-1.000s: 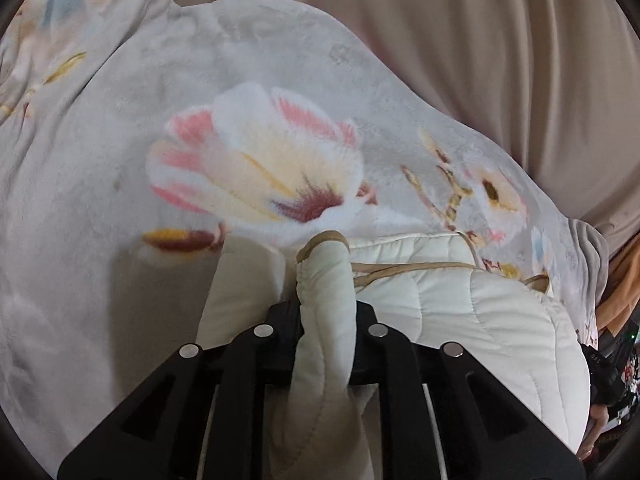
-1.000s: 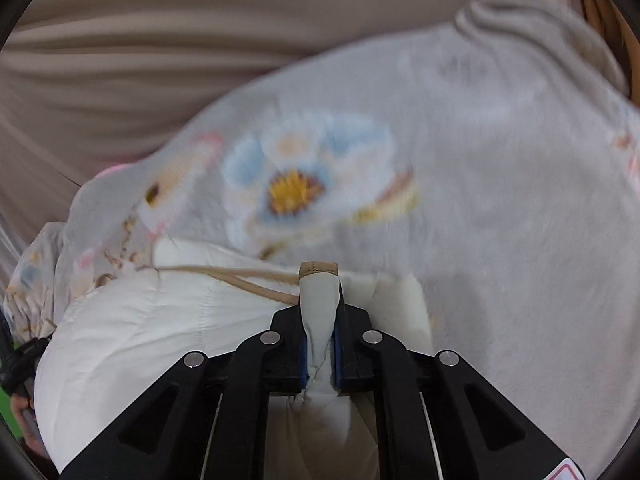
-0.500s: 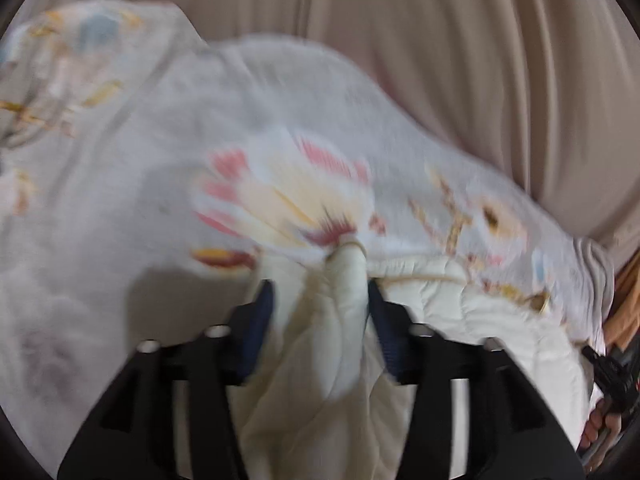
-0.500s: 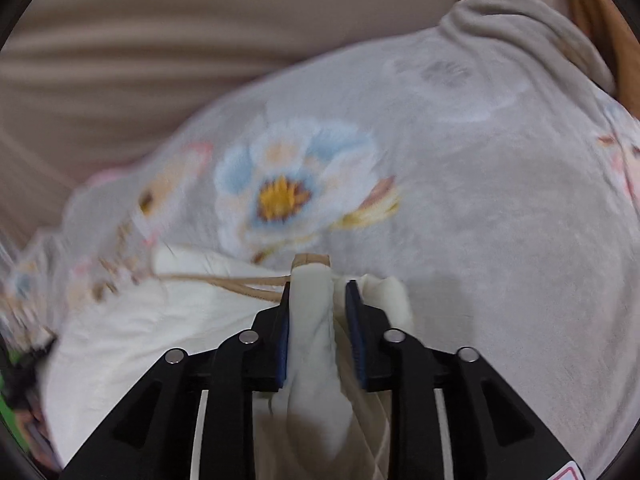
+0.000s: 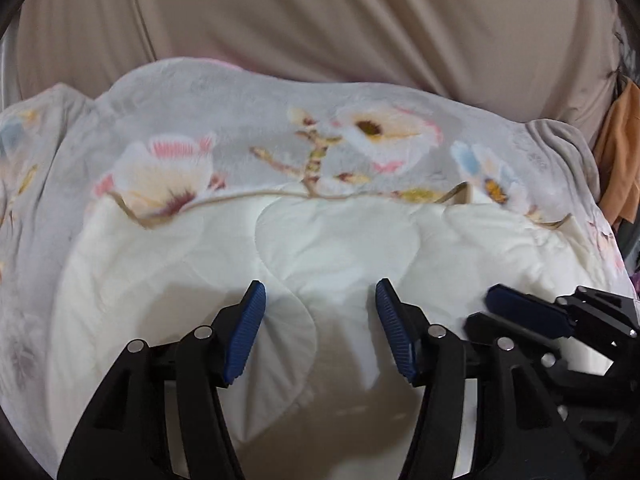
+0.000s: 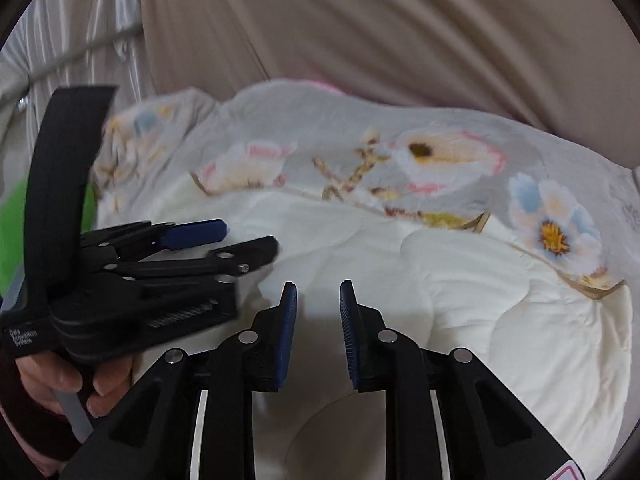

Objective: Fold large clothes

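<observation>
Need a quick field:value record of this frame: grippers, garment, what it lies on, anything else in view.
left gripper: open, nothing between the jaws, above the cream cloth
right gripper: open, nothing between the jaws
cream quilted garment: lying loose, tan-piped edge at the far side
floral blanket: grey, under the garment, showing beyond its far edge
beige sheet: wrinkled, behind the blanket
orange cloth: at the right edge
hand: holding the left gripper's handle

Left gripper point(image 5: 320, 320) jaws wide apart, nothing between them — cream quilted garment point(image 5: 340, 248) below. Right gripper point(image 5: 520, 316) near right; floral blanket point(image 5: 240, 112) beyond.
</observation>
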`<state>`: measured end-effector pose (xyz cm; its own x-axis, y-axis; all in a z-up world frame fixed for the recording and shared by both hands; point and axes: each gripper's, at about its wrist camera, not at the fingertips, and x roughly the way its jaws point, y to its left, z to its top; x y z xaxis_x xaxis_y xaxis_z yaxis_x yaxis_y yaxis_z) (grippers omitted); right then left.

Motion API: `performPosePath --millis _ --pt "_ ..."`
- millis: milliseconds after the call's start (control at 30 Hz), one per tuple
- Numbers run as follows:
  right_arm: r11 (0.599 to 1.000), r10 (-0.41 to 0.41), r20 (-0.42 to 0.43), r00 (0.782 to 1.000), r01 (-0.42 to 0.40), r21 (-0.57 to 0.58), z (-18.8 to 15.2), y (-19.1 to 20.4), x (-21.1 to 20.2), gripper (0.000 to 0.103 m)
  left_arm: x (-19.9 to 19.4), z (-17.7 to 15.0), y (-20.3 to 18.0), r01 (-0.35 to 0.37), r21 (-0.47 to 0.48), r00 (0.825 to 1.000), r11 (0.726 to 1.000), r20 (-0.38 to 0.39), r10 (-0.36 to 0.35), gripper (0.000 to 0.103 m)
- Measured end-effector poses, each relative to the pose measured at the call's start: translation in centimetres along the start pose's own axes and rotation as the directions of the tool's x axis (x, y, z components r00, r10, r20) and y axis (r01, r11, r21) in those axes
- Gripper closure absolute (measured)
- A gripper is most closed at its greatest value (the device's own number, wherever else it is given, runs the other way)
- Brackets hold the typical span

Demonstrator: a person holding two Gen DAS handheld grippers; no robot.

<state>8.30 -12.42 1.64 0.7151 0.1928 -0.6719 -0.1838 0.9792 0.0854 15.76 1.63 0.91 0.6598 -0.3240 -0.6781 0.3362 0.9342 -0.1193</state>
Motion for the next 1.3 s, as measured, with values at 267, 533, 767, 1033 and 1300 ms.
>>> performPosePath --millis 267,533,767,1033,1300 --pt "0.934 -0.217 -0.032 0.976 0.217 0.285 -2.0 -14.7 -1.7 0.091 0.7 0.3 7.2 -0.150 -0.079 0.988 0.986 0.016 0.151 0.047" --pt "0.879 -0.195 -0.079 0.978 0.210 0.427 -4.5 -20.3 -1.8 0.102 1.5 0.8 11.1 -0.168 -0.174 0.985 0.970 0.020 0.174 0.047" --pt "0.893 -0.256 -0.094 0.962 0.272 0.357 -4.5 -19.2 -1.0 0.101 3.4 0.6 10.4 -0.193 -0.119 0.981 0.974 -0.025 0.191 0.045" --pt "0.890 -0.196 -0.073 0.978 0.209 0.406 -4.7 -20.3 -0.6 0.101 3.5 0.3 10.7 -0.164 -0.138 0.986 0.977 -0.017 0.163 0.043" --pt "0.884 -0.169 -0.025 0.985 0.162 0.438 -5.0 -20.7 -1.2 0.101 3.5 0.2 10.7 -0.163 -0.139 0.987 0.977 -0.015 0.162 0.042"
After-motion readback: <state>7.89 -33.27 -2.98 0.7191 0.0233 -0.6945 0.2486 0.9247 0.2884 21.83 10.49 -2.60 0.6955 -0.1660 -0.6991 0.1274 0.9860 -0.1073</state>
